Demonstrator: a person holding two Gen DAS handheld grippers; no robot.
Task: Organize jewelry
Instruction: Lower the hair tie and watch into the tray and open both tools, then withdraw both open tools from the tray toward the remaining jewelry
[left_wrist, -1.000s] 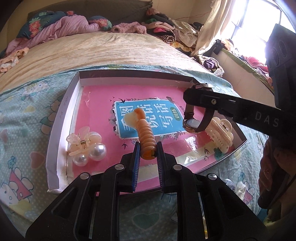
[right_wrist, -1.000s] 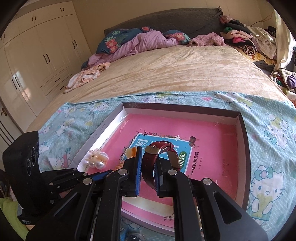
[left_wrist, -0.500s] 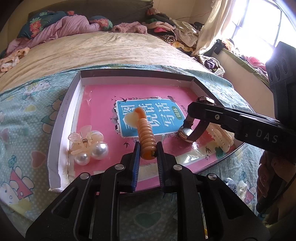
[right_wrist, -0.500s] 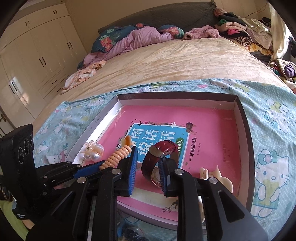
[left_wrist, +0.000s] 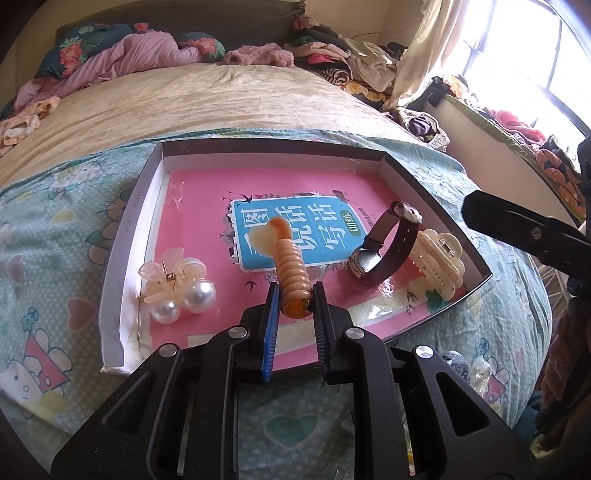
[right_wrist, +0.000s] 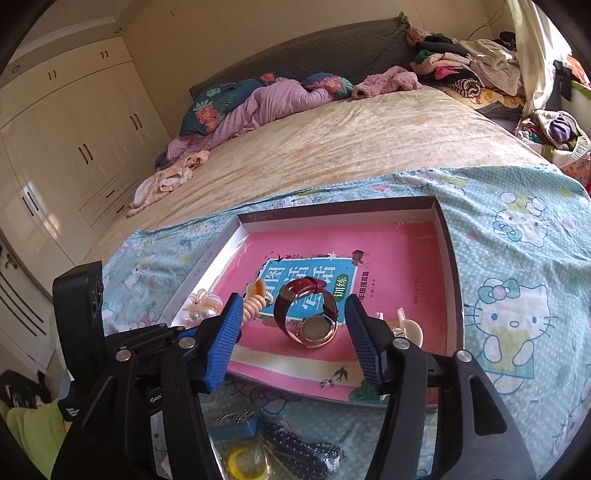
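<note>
A shallow box (left_wrist: 125, 236) with a pink book cover as its floor lies on the bed. My left gripper (left_wrist: 294, 299) is shut on an orange spiral hair tie (left_wrist: 291, 269) with a heart charm, held over the box's near side. My right gripper (right_wrist: 293, 332) is open, its jaws wide apart just behind a dark red wristwatch (right_wrist: 308, 314) that rests free on the box floor. The watch also shows in the left wrist view (left_wrist: 384, 251). A pearl hair clip (left_wrist: 177, 284) lies at the box's left and a cream claw clip (left_wrist: 441, 262) at its right.
The box sits on a Hello Kitty sheet (right_wrist: 509, 295) at the foot of a bed. Loose small items, among them a dotted dark hair band (right_wrist: 295, 450) and a yellow ring (right_wrist: 243, 461), lie in front of the box. Clothes pile at the bed's far right.
My right gripper lowered the watch into the box, opened and drew back, leaving the watch on the box floor. My left gripper has kept hold of the hair tie, hardly moving.
</note>
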